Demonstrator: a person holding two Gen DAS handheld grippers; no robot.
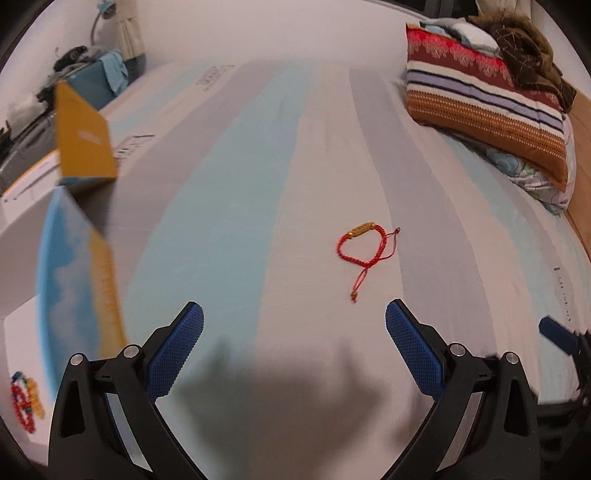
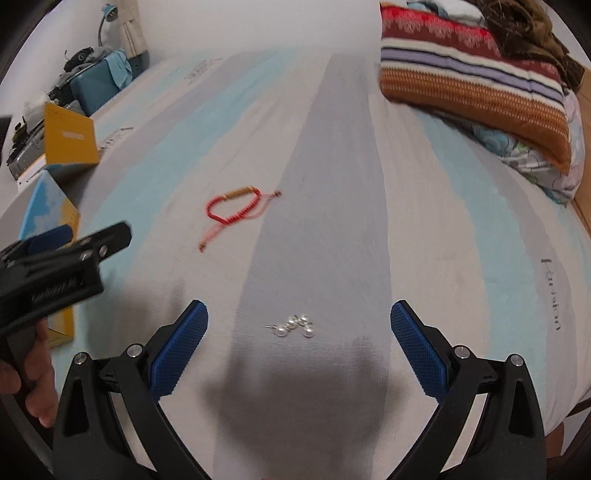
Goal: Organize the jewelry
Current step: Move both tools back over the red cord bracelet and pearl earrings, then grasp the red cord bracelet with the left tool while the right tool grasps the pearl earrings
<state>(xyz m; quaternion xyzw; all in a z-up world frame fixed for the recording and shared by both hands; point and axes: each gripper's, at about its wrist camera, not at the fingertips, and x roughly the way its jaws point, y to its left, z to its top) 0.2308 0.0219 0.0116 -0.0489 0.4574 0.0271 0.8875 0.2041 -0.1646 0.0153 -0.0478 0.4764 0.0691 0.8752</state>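
Hovering wide open and empty, the right tongs frame the pearl earrings on the bed. Left tongs, equally spread and empty, face the red bracelet, just beyond, slightly right.

Striped sheet under my jaws, pale blue and grey bands running ahead. Far right of my jaws: striped pillow stacked on a floral one, brown throw on top. Far left: teal case and lamp by the wall.
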